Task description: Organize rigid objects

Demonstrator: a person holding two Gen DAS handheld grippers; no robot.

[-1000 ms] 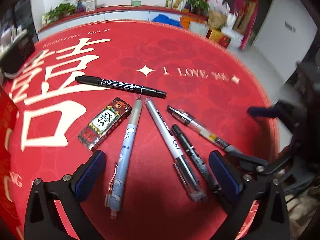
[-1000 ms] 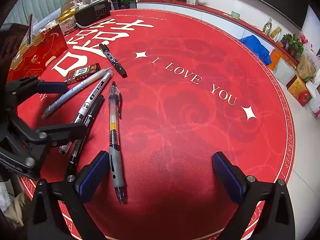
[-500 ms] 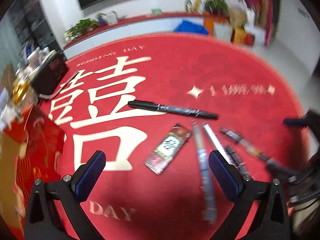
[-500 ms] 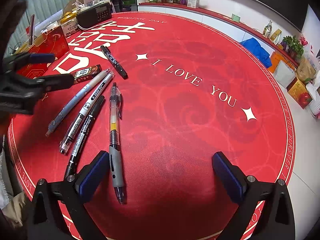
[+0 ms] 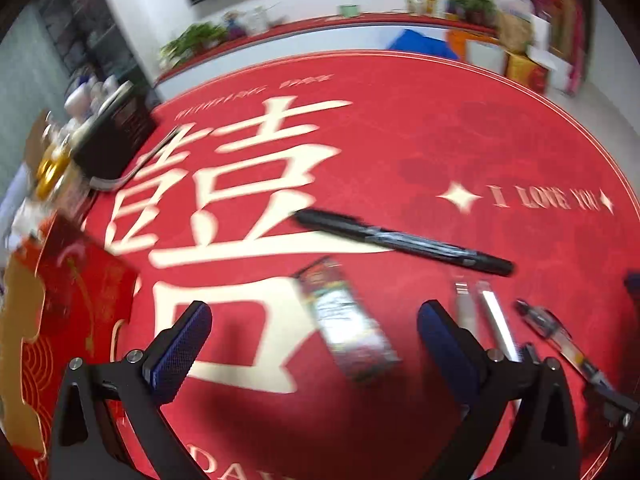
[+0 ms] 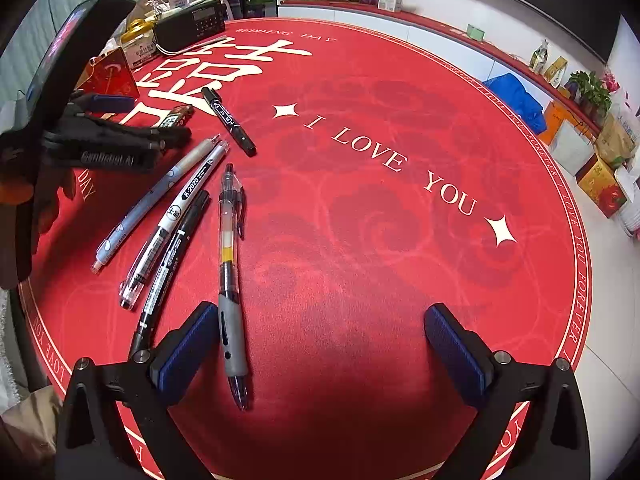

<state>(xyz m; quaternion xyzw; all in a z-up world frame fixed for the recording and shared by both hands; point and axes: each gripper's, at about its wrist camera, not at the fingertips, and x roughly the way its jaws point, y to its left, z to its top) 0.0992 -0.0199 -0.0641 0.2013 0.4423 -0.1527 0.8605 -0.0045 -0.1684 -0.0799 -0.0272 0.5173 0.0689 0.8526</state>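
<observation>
Pens lie fanned beside the black marker on the red tabletop, loose for sorting, while your left claw hangs wide open and empty over the small printed box, your right claw equally open, empty.

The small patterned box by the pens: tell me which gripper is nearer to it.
Left. The left gripper hovers right at the small patterned box, which shows between its open jaws; the right gripper hangs far off, past the pens.

Even, bright room light; my left view smears with motion blur, my right stays sharp (fisheye bends both edges), soft shadows beneath my fingers.
</observation>
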